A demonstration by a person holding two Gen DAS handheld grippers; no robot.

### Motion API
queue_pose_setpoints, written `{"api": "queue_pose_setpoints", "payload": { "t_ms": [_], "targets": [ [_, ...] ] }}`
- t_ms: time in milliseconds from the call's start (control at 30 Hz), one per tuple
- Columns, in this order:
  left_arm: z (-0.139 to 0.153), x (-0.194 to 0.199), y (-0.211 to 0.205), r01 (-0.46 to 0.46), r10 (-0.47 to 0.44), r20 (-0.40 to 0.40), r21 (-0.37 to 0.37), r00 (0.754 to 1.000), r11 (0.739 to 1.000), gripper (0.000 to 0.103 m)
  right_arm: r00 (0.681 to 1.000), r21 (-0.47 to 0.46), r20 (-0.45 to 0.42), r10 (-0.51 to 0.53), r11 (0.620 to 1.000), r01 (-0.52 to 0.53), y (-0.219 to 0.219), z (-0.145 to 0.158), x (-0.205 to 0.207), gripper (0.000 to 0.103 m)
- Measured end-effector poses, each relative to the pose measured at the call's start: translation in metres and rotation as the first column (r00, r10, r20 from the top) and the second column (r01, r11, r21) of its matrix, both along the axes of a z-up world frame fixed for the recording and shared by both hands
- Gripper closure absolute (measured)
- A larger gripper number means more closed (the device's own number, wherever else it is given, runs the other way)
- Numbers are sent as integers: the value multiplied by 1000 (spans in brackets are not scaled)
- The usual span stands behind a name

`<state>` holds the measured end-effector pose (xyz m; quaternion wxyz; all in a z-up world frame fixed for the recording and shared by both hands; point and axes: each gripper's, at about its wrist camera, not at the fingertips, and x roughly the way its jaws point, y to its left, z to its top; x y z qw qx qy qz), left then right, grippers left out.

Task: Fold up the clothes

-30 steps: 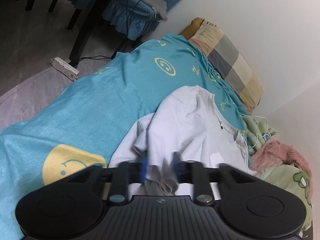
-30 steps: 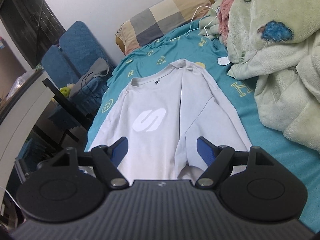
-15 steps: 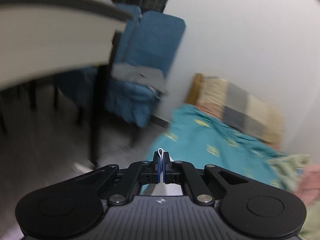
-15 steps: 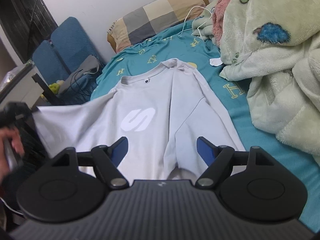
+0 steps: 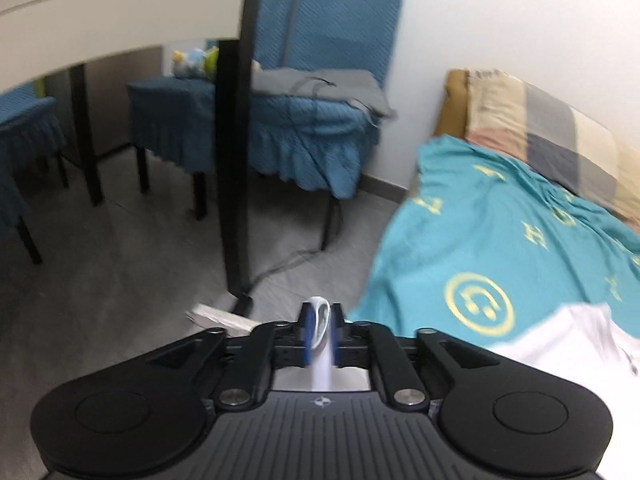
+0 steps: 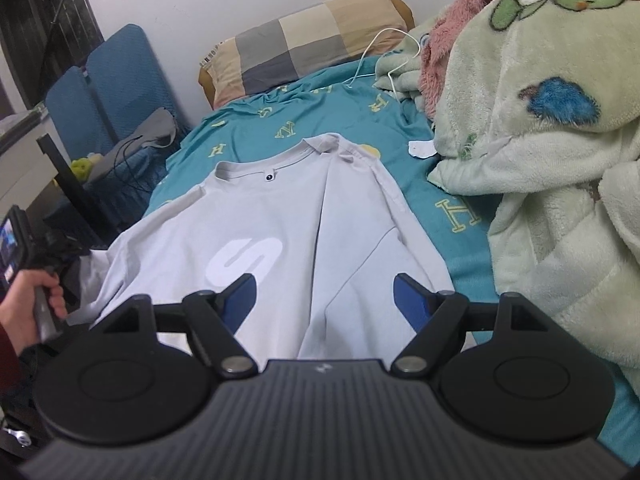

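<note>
Left gripper point(image 5: 320, 326) fingers clamped on sweatshirt point(image 6: 288, 240) sleeve, held out left; right gripper point(image 6: 324, 300) fingers apart above hem; collar pointing far along bed point(image 6: 256, 136).

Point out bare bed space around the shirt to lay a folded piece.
Free: the teal sheet between the shirt collar and the pillow. A narrow strip runs between the shirt and the fleece blanket. The blanket side is crowded, with a white cable too.
</note>
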<state>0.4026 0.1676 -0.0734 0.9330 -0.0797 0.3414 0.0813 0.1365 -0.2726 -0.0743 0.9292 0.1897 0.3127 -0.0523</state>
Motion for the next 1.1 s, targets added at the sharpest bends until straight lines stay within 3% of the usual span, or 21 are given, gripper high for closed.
{"api": "queue_pose_setpoints", "payload": {
  "t_ms": [167,500,567,667,767,900,1100],
  "targets": [
    [13,-42,-20,98,-98,-6,32,995,995,54,1000,-15,19,13,1000,-13,3,7,-6,26],
    [76,-192,-88,288,-290,56,48,955,956,33,995,-39,82,55,998,-52,7,25,-31,26],
    [87,-222,-104,303,-309,89,72,947,950,21,994,-44,90,62,997,-58,9,27,-36,26],
    [101,-262,-131,337,-349,131,111,928,935,17,992,-64,102,70,996,-64,12,30,-44,26],
    [111,-298,-156,352,-381,174,178,908,919,1,991,-73,112,75,995,-67,14,32,-49,26],
    [102,-333,-174,388,-418,203,172,885,905,0,990,-67,123,72,996,-64,14,34,-54,26],
    [71,-330,-166,404,-422,164,131,892,905,0,992,-48,110,56,998,-51,11,30,-52,26]
  ]
}}
